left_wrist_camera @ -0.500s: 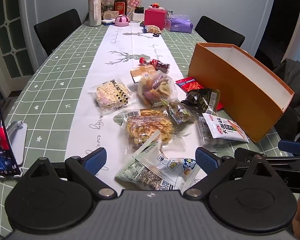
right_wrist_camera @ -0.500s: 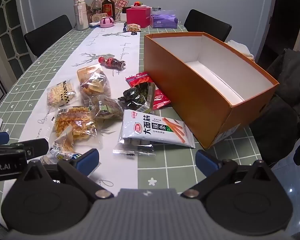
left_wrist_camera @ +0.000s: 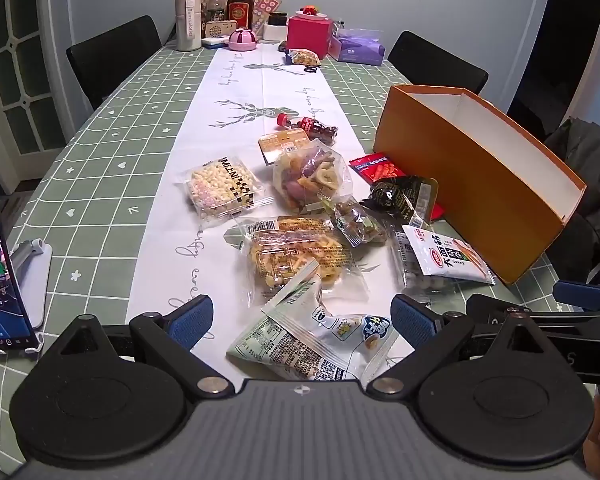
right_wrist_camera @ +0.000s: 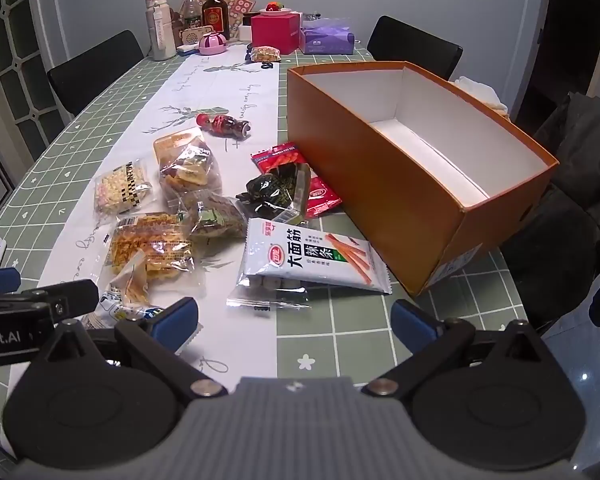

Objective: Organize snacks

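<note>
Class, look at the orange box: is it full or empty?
Empty: the orange box shows only bare white floor and walls; every snack packet lies outside.

Snack packets [left_wrist_camera: 300, 216] crowd the table's middle, orange box [right_wrist_camera: 400, 184] walls the right, bare checked cloth [left_wrist_camera: 100, 184] left

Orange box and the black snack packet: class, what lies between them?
A red snack packet lies between the black packet and orange box, clearest in the right wrist view.
</note>
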